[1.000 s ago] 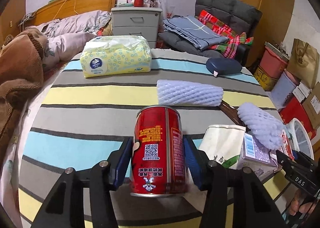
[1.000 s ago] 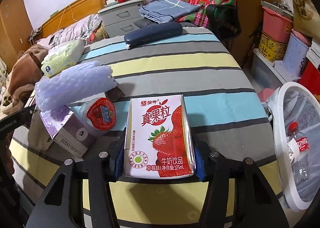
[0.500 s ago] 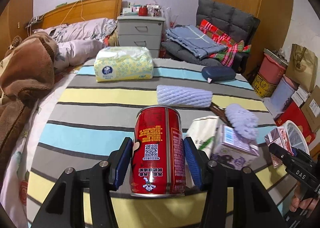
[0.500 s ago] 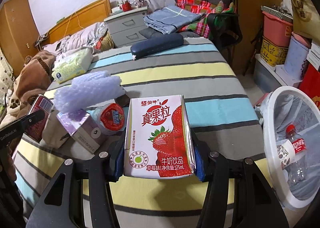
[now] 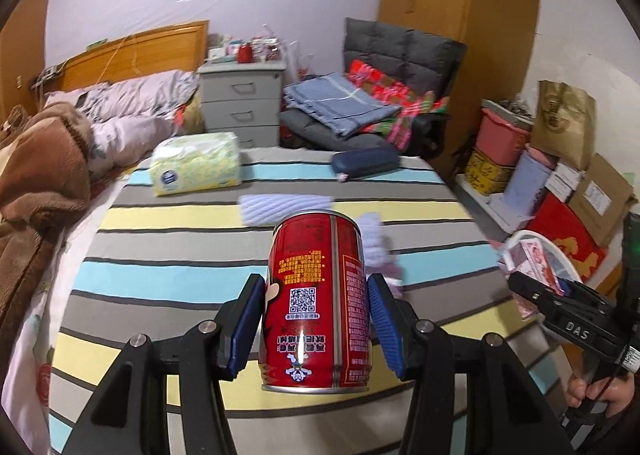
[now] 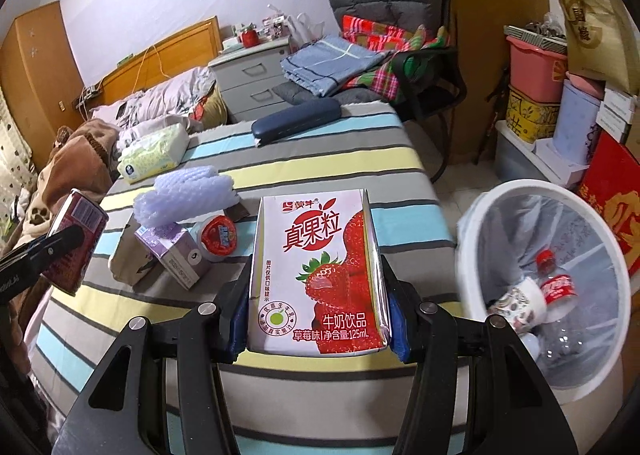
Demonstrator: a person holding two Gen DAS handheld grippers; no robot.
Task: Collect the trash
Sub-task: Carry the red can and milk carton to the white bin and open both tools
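Observation:
My left gripper [image 5: 316, 319] is shut on a red drink can [image 5: 316, 295], held upright above the striped tablecloth [image 5: 180, 255]. My right gripper [image 6: 316, 303] is shut on a strawberry milk carton [image 6: 320, 275], lifted over the table's near edge. To its right on the floor stands a white lined trash bin [image 6: 556, 255] holding a plastic bottle [image 6: 556, 287] and a paper cup [image 6: 520, 299]. On the table lie white foam netting [image 6: 184, 199], a purple box [image 6: 172, 255], a red-lidded cup [image 6: 218, 235] and a cloth bag [image 6: 128, 259]. The right gripper with its carton also shows in the left wrist view [image 5: 536, 271].
A tissue pack [image 5: 196, 163] and a dark blue case [image 5: 366, 161] lie at the table's far side. A bed [image 5: 60, 143] flanks the left, a grey nightstand [image 5: 244, 103] and a chair with folded blankets [image 5: 360, 107] stand behind, and boxes and tubs [image 5: 532, 159] crowd the right wall.
Both grippers have risen and pulled back from the table with the can and carton still held. The trash bin now shows more fully in the right wrist view.

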